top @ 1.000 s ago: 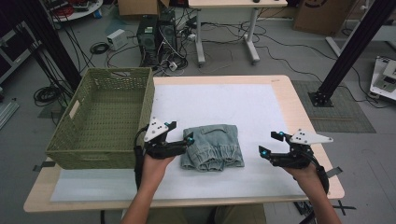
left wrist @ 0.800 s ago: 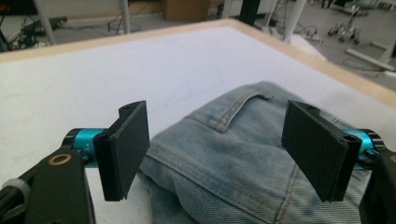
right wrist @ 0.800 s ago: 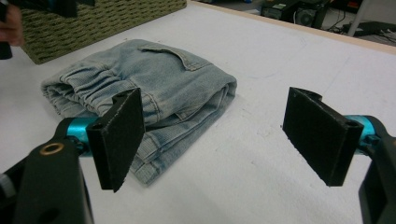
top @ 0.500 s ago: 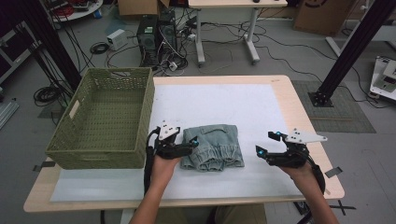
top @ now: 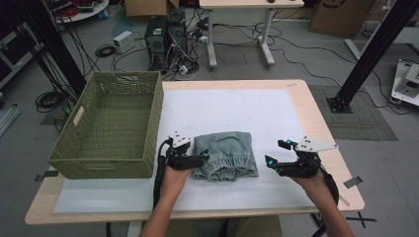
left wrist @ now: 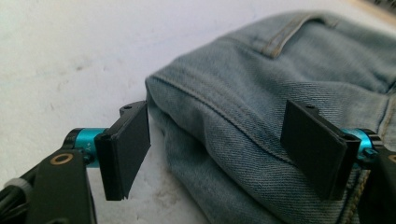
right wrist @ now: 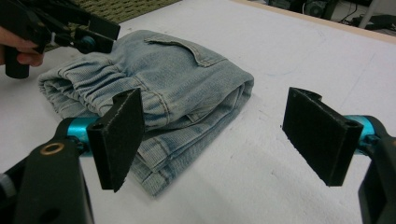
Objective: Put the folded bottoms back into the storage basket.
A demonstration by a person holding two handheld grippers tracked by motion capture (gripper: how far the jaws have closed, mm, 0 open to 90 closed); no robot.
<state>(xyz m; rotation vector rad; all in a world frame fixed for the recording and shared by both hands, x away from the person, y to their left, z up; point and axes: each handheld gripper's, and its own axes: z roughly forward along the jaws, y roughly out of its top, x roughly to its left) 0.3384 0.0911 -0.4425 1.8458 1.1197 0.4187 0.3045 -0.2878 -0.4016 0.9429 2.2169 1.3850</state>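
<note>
A folded pair of light blue jeans (top: 226, 155) lies on the white sheet near the table's front. My left gripper (top: 201, 158) is open at the jeans' left edge. In the left gripper view its jaws (left wrist: 217, 149) stand on either side of the folded denim edge (left wrist: 261, 107), not closed on it. My right gripper (top: 278, 152) hovers open a short way right of the jeans, apart from them. In the right gripper view its wide-apart jaws (right wrist: 210, 135) face the jeans (right wrist: 177, 74), with the left gripper (right wrist: 93, 32) at the far side.
A green woven basket (top: 155, 123) stands at the left, close beside my left hand. The white sheet (top: 247, 106) covers most of the wooden table (top: 316, 113). Cables, a computer and another desk are on the floor beyond the far edge.
My left gripper has moved right and down to the jeans' left edge, its jaws now around the fold. My right gripper has shifted slightly left toward the jeans.
</note>
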